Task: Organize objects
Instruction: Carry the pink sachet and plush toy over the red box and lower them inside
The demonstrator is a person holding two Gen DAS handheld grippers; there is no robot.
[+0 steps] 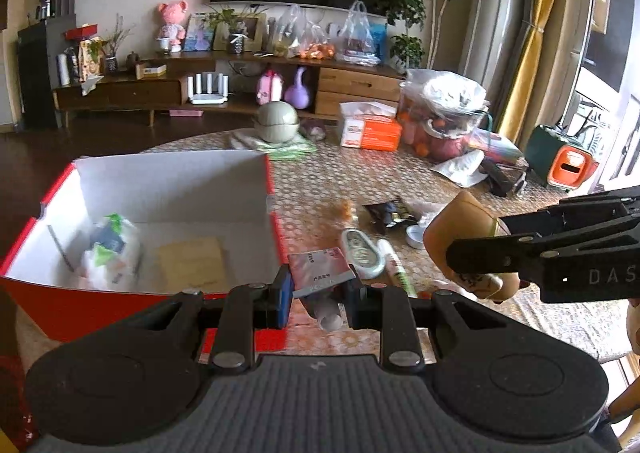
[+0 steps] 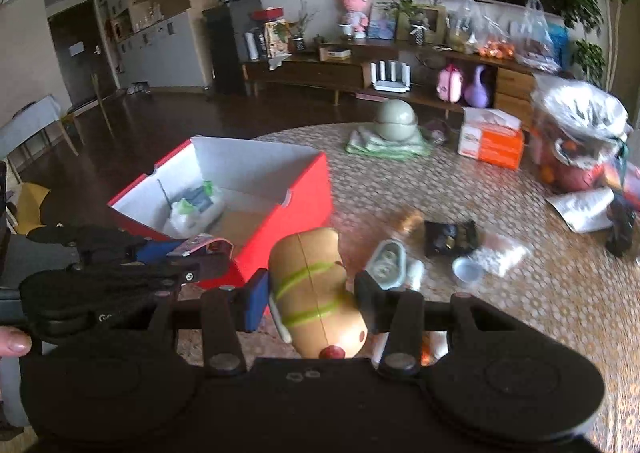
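Round table with a beige honeycomb-pattern cloth, cluttered. Biggest task item: open red cardboard box with white inside, at the table's left edge; a white plastic-wrapped packet and a flat tan card already lie on its floor.

Right gripper is clamped around a tan plastic toy with green stripes and a red nose, pads touching both flanks, toy carried above the cloth just right of the box's near corner. Left gripper is closed on a small flat pink-and-grey packet, pinched at its lower edge; a whitish tube-like piece hangs below it, can't tell what it is. It hovers just outside the box's right wall, not over the opening yet.

Step in hand, judged: drop both held items into the box. To do it well:
- lift each item clear of the red rim before moving left, the near wall is right beside both grippers
- go one at a time, the two grippers are close and could bump
- packet first, aim for the bare white floor right of the tan card
- toy is rounded and may roll, so lower it near the floor before opening the jaws.

Loose bits left on the cloth, judged next: grey-green oval case, white marker pen with green end, dark foil packet, small white round cap.
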